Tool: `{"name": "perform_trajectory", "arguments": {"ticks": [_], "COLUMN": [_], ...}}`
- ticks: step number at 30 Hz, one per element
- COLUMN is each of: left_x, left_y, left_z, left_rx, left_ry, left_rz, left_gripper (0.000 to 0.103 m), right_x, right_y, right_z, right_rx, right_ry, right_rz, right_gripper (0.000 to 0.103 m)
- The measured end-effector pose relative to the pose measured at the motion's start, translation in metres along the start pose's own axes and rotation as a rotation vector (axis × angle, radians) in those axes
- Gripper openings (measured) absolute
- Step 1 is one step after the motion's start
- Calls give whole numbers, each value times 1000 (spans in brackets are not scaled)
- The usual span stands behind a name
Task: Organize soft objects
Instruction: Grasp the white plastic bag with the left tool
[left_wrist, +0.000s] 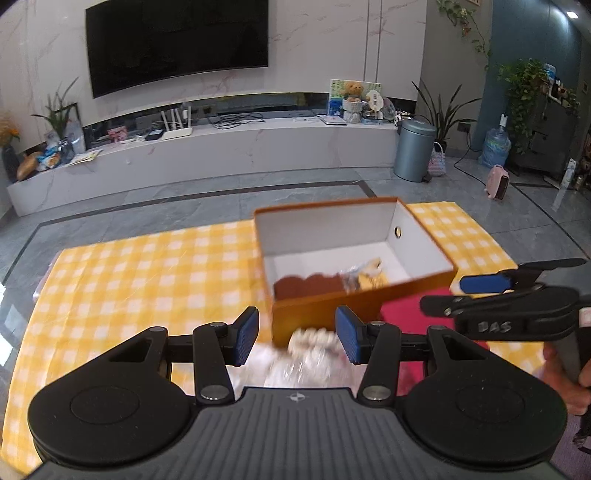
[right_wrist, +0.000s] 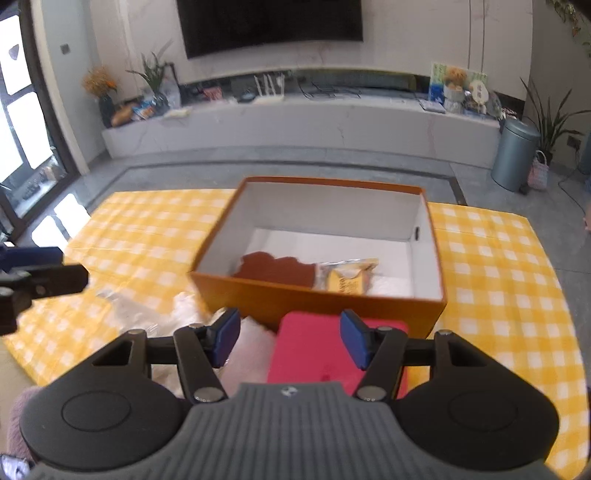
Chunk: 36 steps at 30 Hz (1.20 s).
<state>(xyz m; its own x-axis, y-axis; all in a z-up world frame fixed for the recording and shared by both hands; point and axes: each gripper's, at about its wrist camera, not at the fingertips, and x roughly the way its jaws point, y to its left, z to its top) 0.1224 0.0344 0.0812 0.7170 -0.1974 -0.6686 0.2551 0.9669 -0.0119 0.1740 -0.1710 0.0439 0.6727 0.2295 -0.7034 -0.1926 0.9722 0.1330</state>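
Observation:
An open orange box (left_wrist: 332, 301) (right_wrist: 317, 295) stands on the yellow checked cloth (left_wrist: 129, 273) (right_wrist: 498, 266). Inside lie a brown soft item (right_wrist: 273, 267) (left_wrist: 306, 284) and a yellow packet (right_wrist: 347, 278) (left_wrist: 365, 275). My left gripper (left_wrist: 295, 334) is open above a white soft item in clear wrap (left_wrist: 310, 354) (right_wrist: 173, 310) in front of the box. My right gripper (right_wrist: 290, 339) is open above a pink-red folded item (right_wrist: 314, 350) (left_wrist: 402, 314) against the box's near wall. The right gripper also shows in the left wrist view (left_wrist: 469, 295).
A low white TV bench (left_wrist: 207, 147) with clutter runs along the far wall under a TV. A grey bin (left_wrist: 413, 149) and a water jug (left_wrist: 495, 147) stand at the far right. Grey tiled floor surrounds the cloth.

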Motion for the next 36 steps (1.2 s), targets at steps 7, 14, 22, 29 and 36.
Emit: {"name": "perform_trajectory", "arguments": {"ticks": [7,14,22,29,36], "left_x": [-11,-9,24,61,39], "left_y": [8,6,3,2,2], "left_z": [-61,-100,-85,-82,-84], "left_rx": [-58,-44,-34,-43,-79], "left_ry": [32,55,33,93,43], "left_rz": [0,-3,32,8,5], "left_gripper": [57,56,56,31,13], "right_x": [-10,9,20,28,39], "right_y": [20,31,31,28,27], "right_z": [-57,-102,-107,-107,-109], "right_rx": [34,47,62,63,78], "right_ry": [13,125,161,189,215], "right_rz": [40,60,58,55,50], "right_gripper": [64,64,64,64,64]}}
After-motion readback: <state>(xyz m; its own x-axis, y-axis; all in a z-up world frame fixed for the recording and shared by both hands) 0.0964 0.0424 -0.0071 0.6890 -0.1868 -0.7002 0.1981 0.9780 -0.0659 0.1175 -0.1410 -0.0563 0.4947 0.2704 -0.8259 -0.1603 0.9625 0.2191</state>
